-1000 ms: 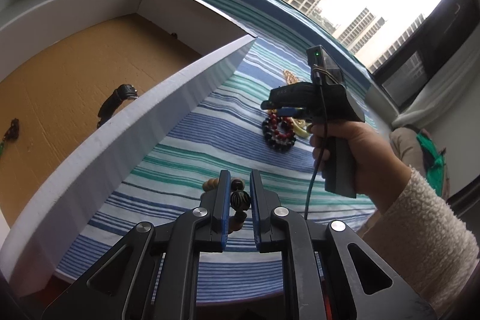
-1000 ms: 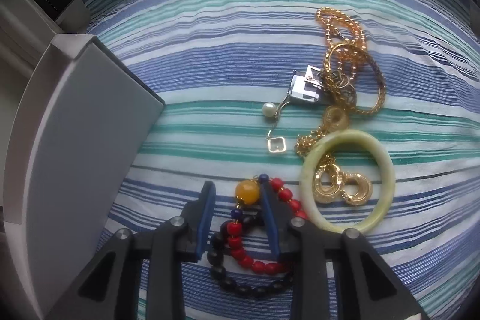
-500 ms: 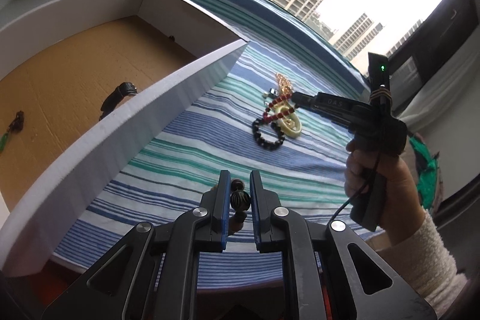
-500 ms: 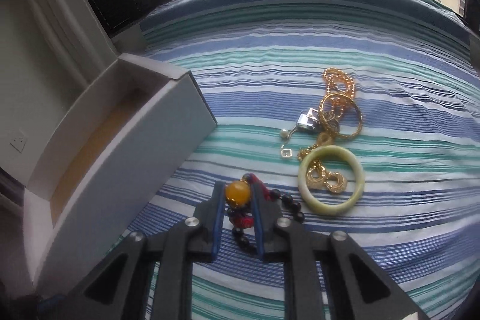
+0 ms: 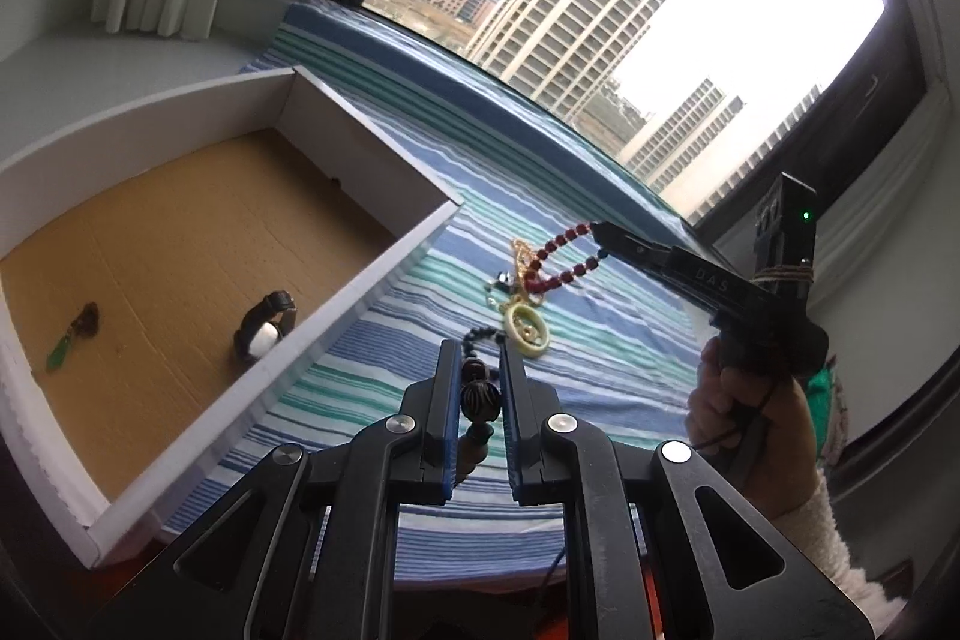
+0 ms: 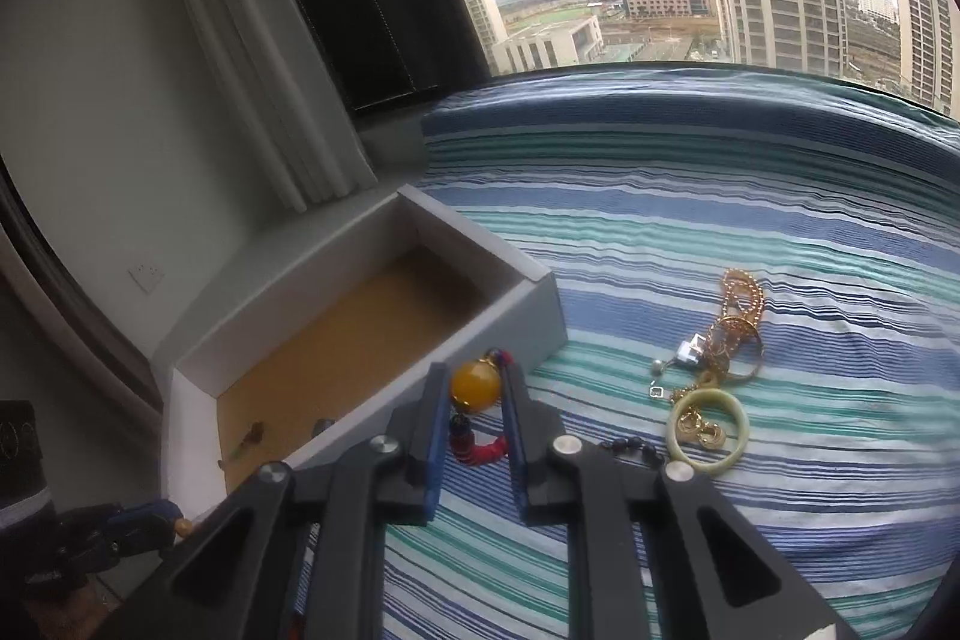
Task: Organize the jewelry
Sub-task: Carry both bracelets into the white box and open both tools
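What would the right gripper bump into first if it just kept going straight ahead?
Probably the near white wall of the box, which lies just beyond the right gripper and its amber bead; depth is unclear, so it might pass over the rim.

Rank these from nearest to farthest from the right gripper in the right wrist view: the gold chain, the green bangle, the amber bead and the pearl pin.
1. Amber bead: between the right gripper fingers.
2. Green bangle: on the cloth, to the right.
3. Pearl pin: just beyond the bangle, toward the window.
4. Gold chain: farthest back, right of the box.
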A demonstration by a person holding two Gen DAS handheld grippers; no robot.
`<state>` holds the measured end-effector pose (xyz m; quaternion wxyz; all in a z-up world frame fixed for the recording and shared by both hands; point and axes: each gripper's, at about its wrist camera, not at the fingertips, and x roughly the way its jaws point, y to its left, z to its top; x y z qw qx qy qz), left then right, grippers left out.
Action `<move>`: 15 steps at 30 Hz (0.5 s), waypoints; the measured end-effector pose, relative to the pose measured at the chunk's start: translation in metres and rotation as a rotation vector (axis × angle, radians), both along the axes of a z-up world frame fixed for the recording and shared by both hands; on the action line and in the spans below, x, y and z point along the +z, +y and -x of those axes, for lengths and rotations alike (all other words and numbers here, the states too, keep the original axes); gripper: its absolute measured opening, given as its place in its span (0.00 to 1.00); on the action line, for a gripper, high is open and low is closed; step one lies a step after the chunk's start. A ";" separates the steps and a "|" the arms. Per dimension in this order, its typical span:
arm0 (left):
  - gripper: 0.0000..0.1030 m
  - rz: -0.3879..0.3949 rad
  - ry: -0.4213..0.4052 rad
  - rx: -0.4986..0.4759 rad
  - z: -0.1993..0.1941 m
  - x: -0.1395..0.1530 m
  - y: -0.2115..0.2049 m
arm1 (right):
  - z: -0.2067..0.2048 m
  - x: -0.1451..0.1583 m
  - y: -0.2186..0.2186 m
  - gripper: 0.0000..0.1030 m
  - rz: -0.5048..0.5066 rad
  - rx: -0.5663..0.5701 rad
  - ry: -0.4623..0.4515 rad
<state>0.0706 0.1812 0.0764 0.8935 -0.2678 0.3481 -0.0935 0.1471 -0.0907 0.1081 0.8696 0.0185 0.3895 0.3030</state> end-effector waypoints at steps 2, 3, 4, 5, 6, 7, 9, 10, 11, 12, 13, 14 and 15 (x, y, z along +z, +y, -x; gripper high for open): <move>0.10 -0.036 -0.024 0.062 0.006 0.013 0.020 | 0.006 0.013 0.015 0.17 -0.009 0.045 -0.019; 0.10 -0.054 -0.032 0.093 0.010 0.017 0.029 | 0.008 0.019 0.024 0.17 -0.017 0.069 -0.022; 0.10 -0.071 -0.035 0.120 0.012 0.020 0.038 | 0.010 0.024 0.033 0.17 -0.024 0.092 -0.024; 0.10 -0.088 -0.034 0.147 0.013 0.022 0.047 | 0.011 0.028 0.043 0.17 -0.029 0.113 -0.028; 0.10 -0.106 -0.030 0.172 0.014 0.022 0.055 | 0.013 0.031 0.054 0.17 -0.031 0.133 -0.034; 0.10 -0.123 -0.025 0.193 0.014 0.022 0.062 | 0.015 0.034 0.064 0.17 -0.032 0.152 -0.040; 0.10 -0.170 -0.012 0.236 0.012 0.017 0.074 | 0.017 0.035 0.086 0.17 -0.036 0.188 -0.039; 0.10 -0.194 -0.002 0.256 0.010 0.012 0.079 | 0.017 0.033 0.097 0.17 -0.038 0.206 -0.035; 0.10 -0.209 0.009 0.269 0.008 0.007 0.084 | 0.017 0.030 0.109 0.17 -0.036 0.221 -0.032; 0.10 -0.221 0.025 0.282 0.005 0.000 0.090 | 0.016 0.026 0.121 0.17 -0.029 0.235 -0.030; 0.10 -0.229 0.041 0.293 0.001 -0.007 0.096 | 0.016 0.022 0.134 0.17 -0.020 0.250 -0.027; 0.10 -0.236 0.060 0.304 -0.002 -0.014 0.101 | 0.016 0.017 0.147 0.17 -0.010 0.267 -0.025; 0.10 -0.246 0.079 0.316 -0.006 -0.023 0.105 | 0.016 0.012 0.161 0.17 0.003 0.281 -0.025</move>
